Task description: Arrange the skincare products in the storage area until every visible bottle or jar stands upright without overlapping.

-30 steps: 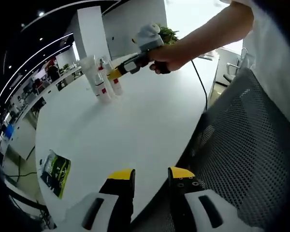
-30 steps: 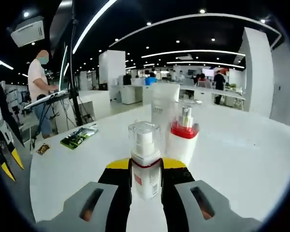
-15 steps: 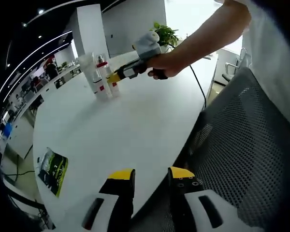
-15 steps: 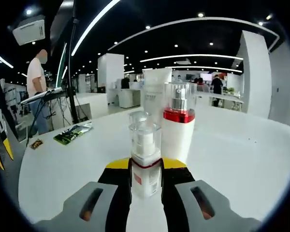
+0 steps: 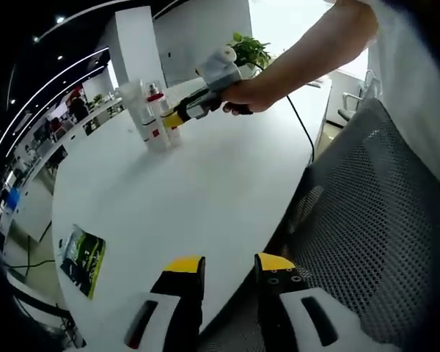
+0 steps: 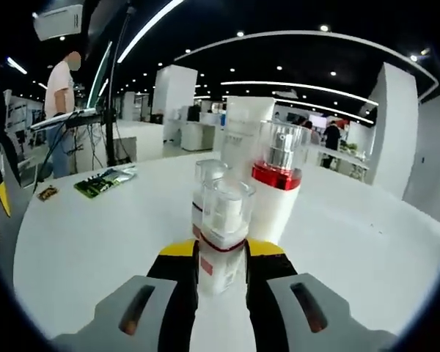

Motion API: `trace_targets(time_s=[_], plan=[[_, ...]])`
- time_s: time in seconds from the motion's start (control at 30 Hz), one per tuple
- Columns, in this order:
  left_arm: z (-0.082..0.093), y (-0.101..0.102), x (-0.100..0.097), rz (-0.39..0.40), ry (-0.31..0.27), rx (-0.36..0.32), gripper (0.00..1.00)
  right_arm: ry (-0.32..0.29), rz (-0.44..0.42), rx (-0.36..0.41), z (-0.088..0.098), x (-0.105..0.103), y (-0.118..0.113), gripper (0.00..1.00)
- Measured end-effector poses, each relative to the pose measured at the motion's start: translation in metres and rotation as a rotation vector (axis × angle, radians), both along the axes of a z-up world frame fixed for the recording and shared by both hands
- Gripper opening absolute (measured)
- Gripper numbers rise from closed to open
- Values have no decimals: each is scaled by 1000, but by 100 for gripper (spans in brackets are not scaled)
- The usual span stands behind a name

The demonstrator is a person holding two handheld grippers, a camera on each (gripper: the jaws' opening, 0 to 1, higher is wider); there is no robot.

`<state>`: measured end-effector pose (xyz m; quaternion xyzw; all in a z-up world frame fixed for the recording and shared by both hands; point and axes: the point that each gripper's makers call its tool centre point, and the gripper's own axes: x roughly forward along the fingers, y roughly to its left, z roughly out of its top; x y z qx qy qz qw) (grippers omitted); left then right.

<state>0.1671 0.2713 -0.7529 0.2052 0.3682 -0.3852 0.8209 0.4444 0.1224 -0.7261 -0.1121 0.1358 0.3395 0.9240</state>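
- Left gripper view: left tool (image 5: 230,270) hangs at the near desk (image 5: 205,183) edge, jaws a narrow gap apart, nothing between them. A mesh chair (image 5: 381,227) sits to the right.
- Across the desk, the right tool (image 5: 177,116), held in a hand (image 5: 242,94), reaches to a small cluster of products (image 5: 152,117) standing upright, close together. A green leaflet (image 5: 83,253) lies well apart from them, near the desk edge. A plant (image 5: 251,50) stands behind.
- Right gripper view: right tool (image 6: 218,258) is clamped on a small spray bottle (image 6: 221,238) low on its body, the clear cap above the jaws. The bottle tilts slightly; cannot tell whether its base touches the desk.
- Just behind it: a second clear-capped bottle (image 6: 209,192), a red-collared pump bottle (image 6: 275,187) and a tall white tube (image 6: 243,136), all upright, closely bunched.
- Contents: the bodies are opaque white, so fill level cannot be told.
- Handling, as a judgement: the bottle looks light, stiff plastic, smooth and likely slippery; its narrow base would tip easily. The low body grip seems best; the clear cap may pull off if grabbed.
- Risk: setting it down may nudge the crowded neighbours.
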Motion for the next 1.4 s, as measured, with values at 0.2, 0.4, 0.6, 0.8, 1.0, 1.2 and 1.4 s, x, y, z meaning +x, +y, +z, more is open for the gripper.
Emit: trace_targets(time_s=[0.2, 0.4, 0.6, 0.8, 1.0, 1.2, 1.4], plan=[[0, 1, 1, -1, -5, 8, 27, 46, -26, 0, -7, -3, -4, 28], [-1, 2, 0, -3, -3, 16, 27, 78, -35, -12, -12, -7, -12, 25], [-1, 4, 1, -2, -7, 26, 27, 90, -47, -16, -14, -2, -17, 21], [-2, 4, 2, -1, -8, 33, 27, 96, -32, -28, -12, 2, -17, 14], [-2, 5, 2, -1, -6, 39, 27, 105, -37, -22, -12, 2, -15, 14], [-2, 6, 2, -1, -8, 43, 27, 141, -61, 0, -15, -5, -14, 16], [-2, 8, 4, 10, -18, 48, 27, 187, -75, 53, -11, -35, -12, 20]])
